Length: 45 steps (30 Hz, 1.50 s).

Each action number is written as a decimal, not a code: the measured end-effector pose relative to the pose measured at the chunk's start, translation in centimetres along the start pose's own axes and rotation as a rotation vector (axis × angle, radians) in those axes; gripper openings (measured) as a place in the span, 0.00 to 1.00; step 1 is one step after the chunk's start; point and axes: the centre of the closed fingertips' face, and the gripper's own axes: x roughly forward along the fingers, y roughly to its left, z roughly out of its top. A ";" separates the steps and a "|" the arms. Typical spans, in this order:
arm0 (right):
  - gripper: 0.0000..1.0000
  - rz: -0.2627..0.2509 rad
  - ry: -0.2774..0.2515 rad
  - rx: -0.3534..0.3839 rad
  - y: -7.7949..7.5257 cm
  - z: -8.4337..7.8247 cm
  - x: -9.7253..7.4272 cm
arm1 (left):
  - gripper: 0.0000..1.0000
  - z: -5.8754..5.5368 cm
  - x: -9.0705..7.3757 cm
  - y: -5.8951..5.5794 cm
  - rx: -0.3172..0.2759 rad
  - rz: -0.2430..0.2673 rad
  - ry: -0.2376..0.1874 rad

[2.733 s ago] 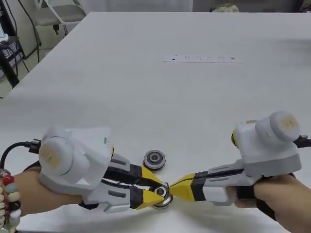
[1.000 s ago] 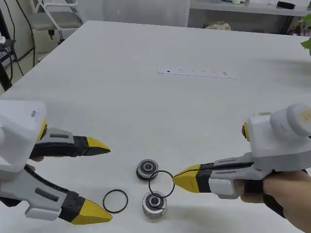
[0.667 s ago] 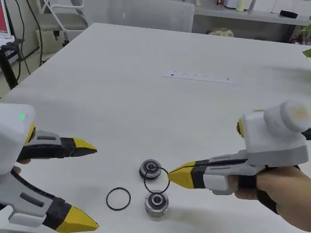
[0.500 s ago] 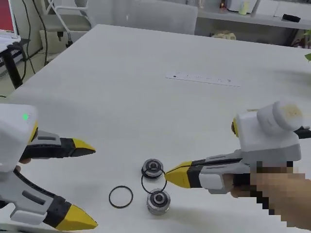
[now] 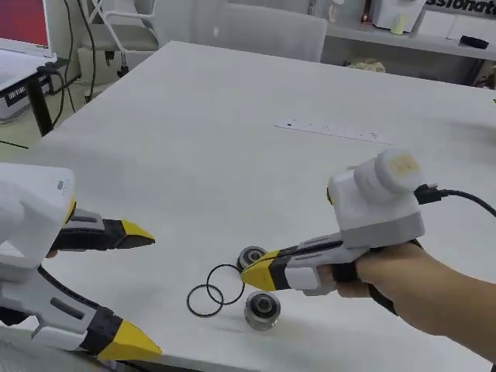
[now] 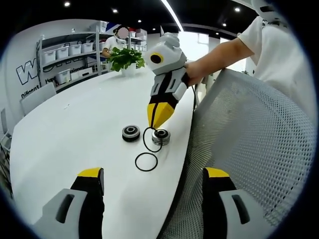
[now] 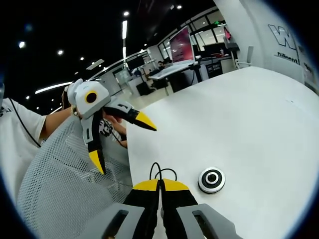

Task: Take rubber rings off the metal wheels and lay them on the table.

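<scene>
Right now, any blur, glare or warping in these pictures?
Head view: even light, sharp, soft shadow beside the metal wheel on the table. Left gripper view: fisheye bends the table edge; ceiling lights flare. Right gripper view: strong warping; the right gripper hides part of the rubber ring it pinches.

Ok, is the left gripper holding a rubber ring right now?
No, the left gripper is wide open with nothing between its jaws.

Bright, even light comes from a ceiling strip lamp (image 6: 169,15) and small spots (image 7: 124,13) overhead. The white table (image 5: 232,139) is nearly washed out in the right gripper view. A soft shadow lies under the near wheel (image 5: 262,308). The head view is sharp. Both gripper views bend strongly at their edges.
</scene>
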 end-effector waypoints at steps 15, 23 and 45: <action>0.00 -0.070 0.074 0.013 -1.5 -0.9 2.8 | 0.78 -0.1 -0.8 0.0 -0.027 0.019 -0.038; 0.00 -0.101 0.083 -0.005 -2.2 -1.1 2.8 | 0.78 0.2 -0.9 0.1 -0.027 0.024 -0.047; 0.03 -0.194 -0.006 -0.019 -6.2 -0.4 -1.8 | 0.76 2.5 0.7 1.7 0.028 -0.022 -0.034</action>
